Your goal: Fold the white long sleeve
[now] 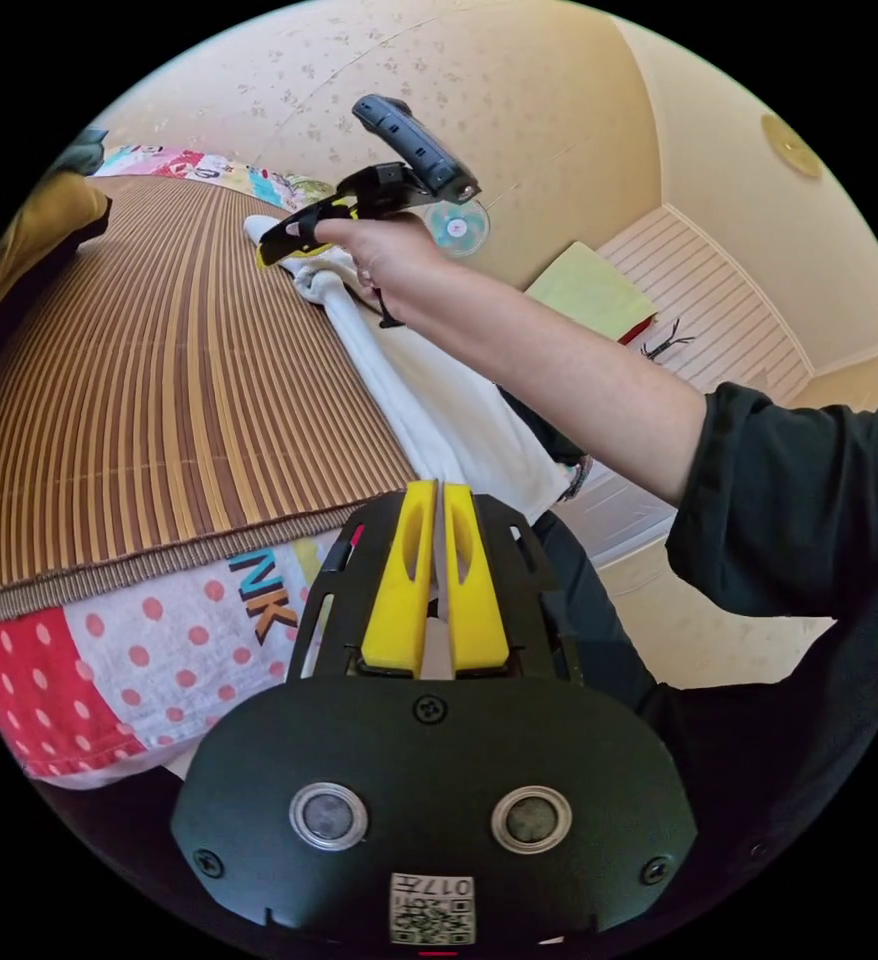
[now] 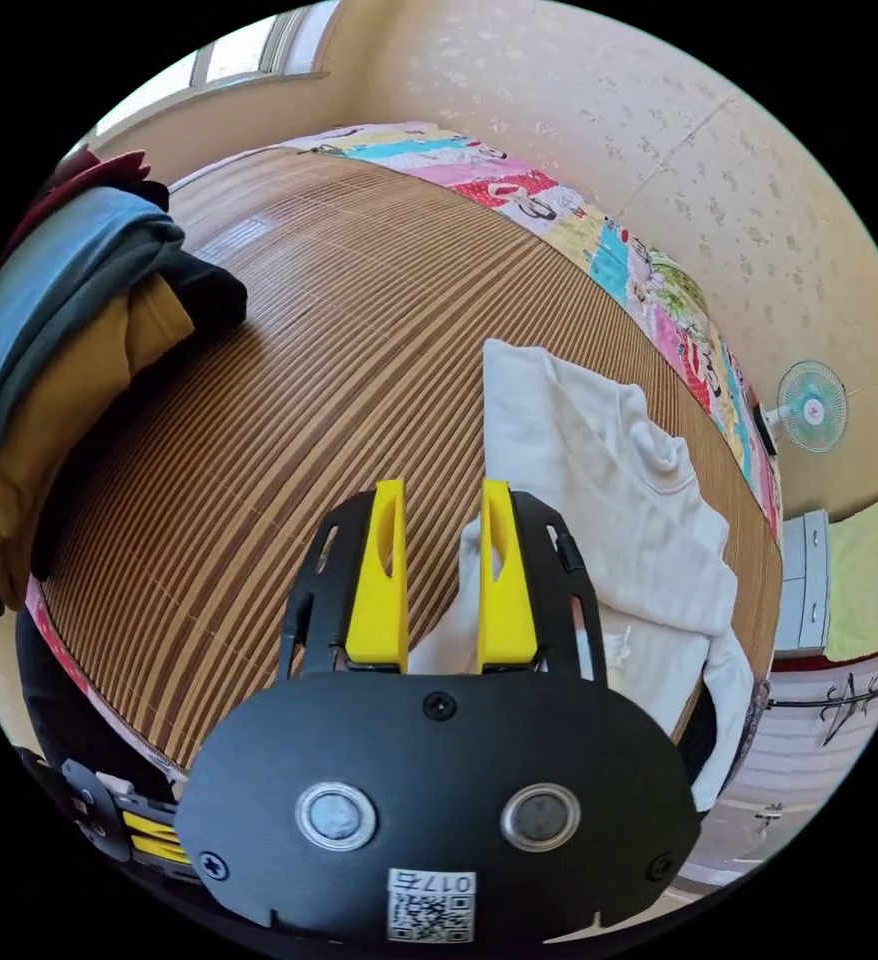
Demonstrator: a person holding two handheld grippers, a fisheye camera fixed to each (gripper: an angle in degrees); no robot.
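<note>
The bamboo mat covers the bed, with a patterned quilt showing along its far edge. The white long sleeve lies spread on the mat's near side, one end hanging off the edge. Folded clothes are stacked at the mat's corner. The right gripper hovers over the mat, jaws apart. The left gripper has its jaws nearly together, white cloth between them.

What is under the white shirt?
The white shirt lies on a brown slatted bamboo mat. A colourful patterned sheet shows past the mat's edge. What lies directly beneath the shirt's folds is covered.
</note>
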